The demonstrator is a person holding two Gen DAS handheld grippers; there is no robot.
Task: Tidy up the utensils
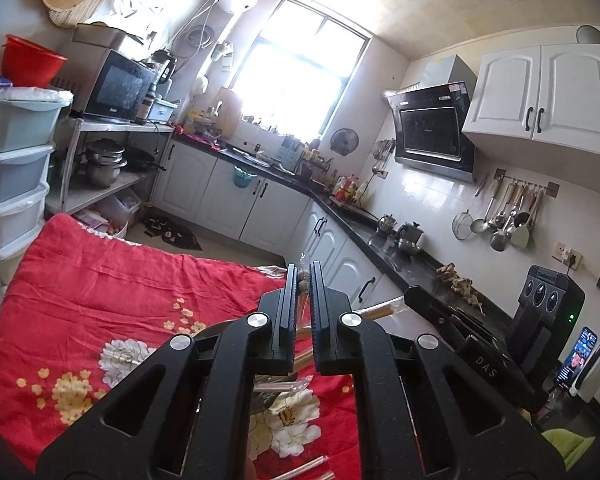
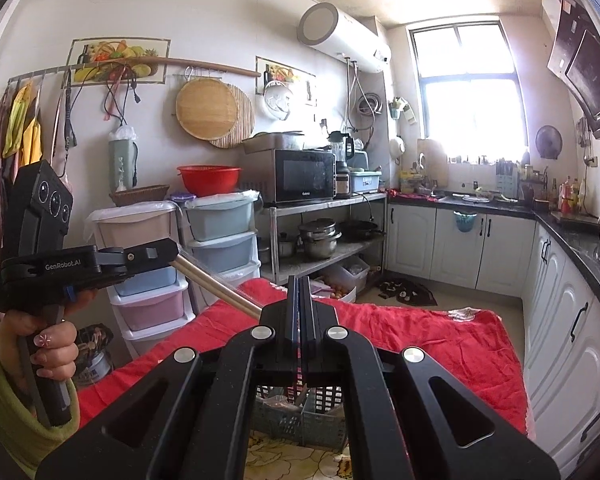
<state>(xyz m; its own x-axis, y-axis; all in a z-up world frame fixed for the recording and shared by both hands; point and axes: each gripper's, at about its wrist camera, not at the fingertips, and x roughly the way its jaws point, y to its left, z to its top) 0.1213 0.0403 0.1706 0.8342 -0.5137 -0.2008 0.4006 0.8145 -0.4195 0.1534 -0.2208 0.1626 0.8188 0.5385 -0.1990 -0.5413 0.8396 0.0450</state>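
The left gripper (image 2: 168, 254) holds wrapped chopsticks (image 2: 216, 286) in its fingers, lifted clear of the red-clothed bench (image 2: 440, 340), likely for the grey basket (image 2: 324, 420) nearby. The right gripper (image 2: 302, 284) is pressed closed and looks empty.

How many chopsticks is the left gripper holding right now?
2: a pair of chopsticks side by side in one clear wrapper, clamped crosswise in the left gripper. More could hide behind the fingers.
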